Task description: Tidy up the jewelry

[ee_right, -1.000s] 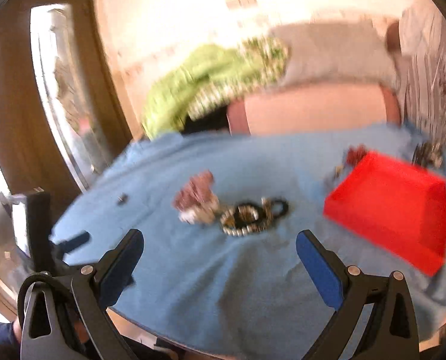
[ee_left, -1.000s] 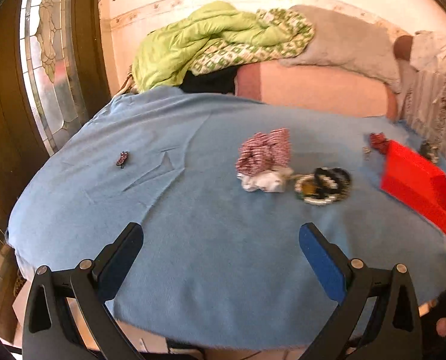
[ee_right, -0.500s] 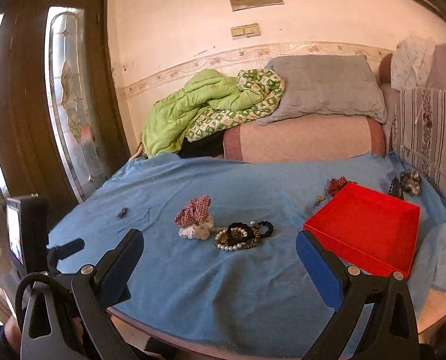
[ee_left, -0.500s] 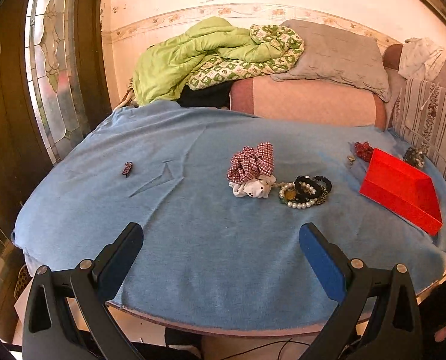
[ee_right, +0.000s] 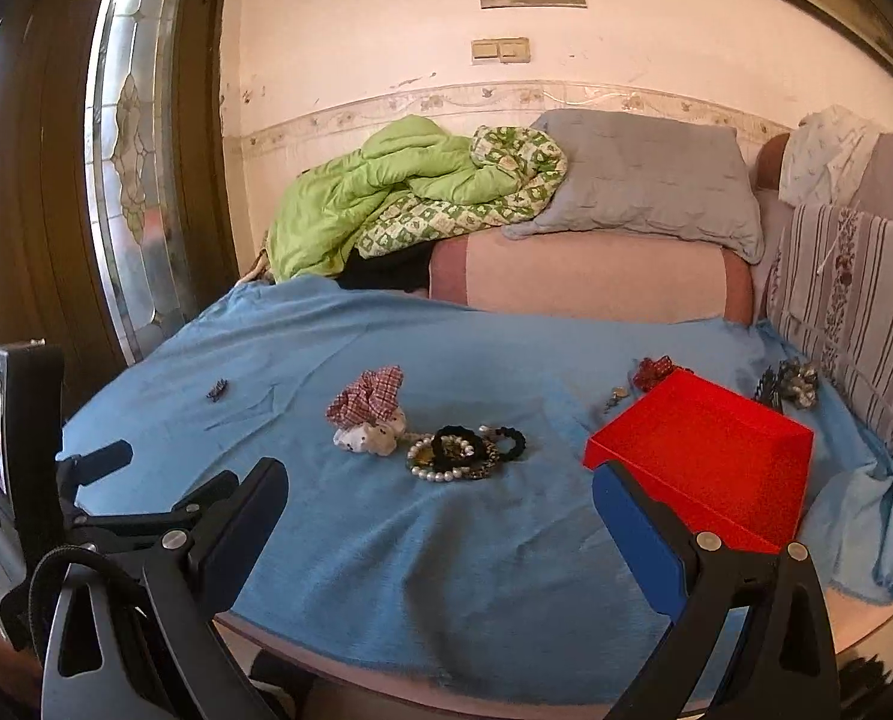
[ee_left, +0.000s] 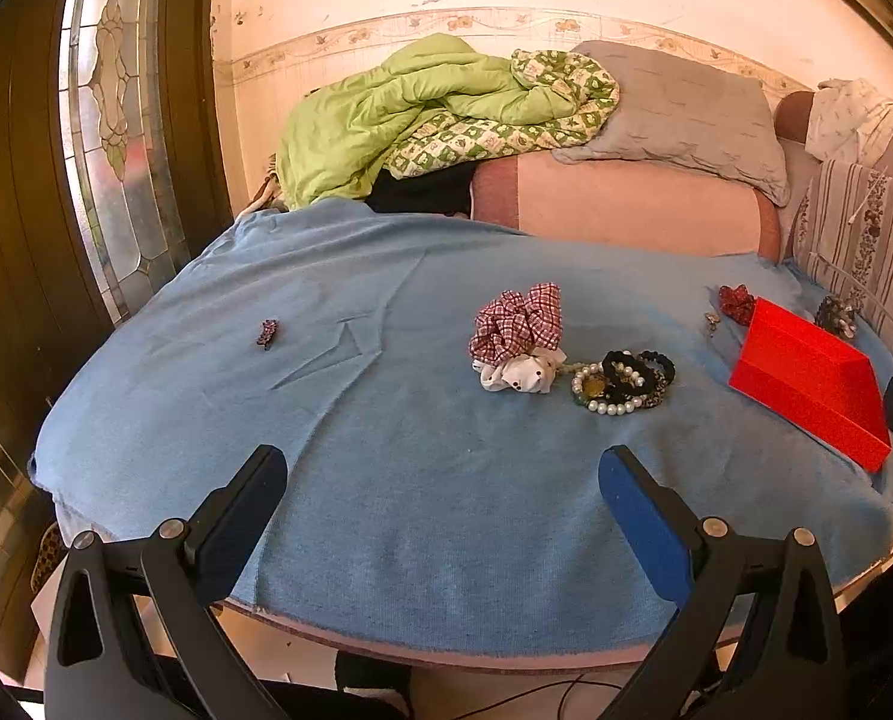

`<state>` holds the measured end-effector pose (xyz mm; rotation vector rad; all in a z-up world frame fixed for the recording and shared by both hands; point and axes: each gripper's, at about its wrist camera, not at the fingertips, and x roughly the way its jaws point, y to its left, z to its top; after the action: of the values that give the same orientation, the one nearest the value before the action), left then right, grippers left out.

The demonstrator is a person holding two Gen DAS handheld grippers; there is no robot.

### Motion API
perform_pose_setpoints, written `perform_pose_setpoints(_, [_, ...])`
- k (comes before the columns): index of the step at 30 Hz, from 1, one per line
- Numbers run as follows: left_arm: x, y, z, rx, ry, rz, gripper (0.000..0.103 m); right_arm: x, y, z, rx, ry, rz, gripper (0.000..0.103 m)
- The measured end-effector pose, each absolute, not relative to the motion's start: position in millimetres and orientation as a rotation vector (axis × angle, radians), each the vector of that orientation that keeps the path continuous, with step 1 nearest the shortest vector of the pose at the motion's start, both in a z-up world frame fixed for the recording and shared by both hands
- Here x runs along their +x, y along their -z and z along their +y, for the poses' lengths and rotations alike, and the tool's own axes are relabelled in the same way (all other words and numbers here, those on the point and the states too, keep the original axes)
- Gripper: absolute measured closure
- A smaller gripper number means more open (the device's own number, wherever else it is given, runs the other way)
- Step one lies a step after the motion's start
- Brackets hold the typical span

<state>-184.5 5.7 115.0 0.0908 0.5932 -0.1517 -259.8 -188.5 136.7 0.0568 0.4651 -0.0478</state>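
A pile of bracelets [ee_left: 623, 383] with pearl and black beads lies mid-table, also in the right wrist view [ee_right: 464, 453]. Beside it lie a red checked scrunchie [ee_left: 518, 318] [ee_right: 367, 399] and a white dotted scrunchie [ee_left: 521, 377] [ee_right: 367, 439]. An empty red tray [ee_left: 806, 381] [ee_right: 710, 450] sits at the right. A small dark clip [ee_left: 266, 333] [ee_right: 216, 390] lies far left. A red scrunchie [ee_left: 736, 302] [ee_right: 652, 372] and a small earring [ee_left: 711, 319] lie behind the tray. My left gripper [ee_left: 440, 480] and right gripper [ee_right: 437, 492] are open, empty, at the table's near edge.
A blue cloth [ee_left: 416, 480] covers the round table. A dark beaded hair piece [ee_right: 791, 384] lies right of the tray. A sofa [ee_right: 590, 276] with a green quilt [ee_right: 404, 192] and grey pillow stands behind. A glass door [ee_left: 116, 132] is at the left.
Both grippers have pulled back and risen from the table, so more of the room shows. The right view was blurred and is now steady. Nothing on the table has moved.
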Motion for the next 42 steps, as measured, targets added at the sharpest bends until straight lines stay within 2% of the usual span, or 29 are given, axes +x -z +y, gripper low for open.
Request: perform_pose_setpoints(42, [-148,-80,-3,0.127,0.144,0.721,0.0,-207,-84,-199,0.03,0.045,0.692,0.0])
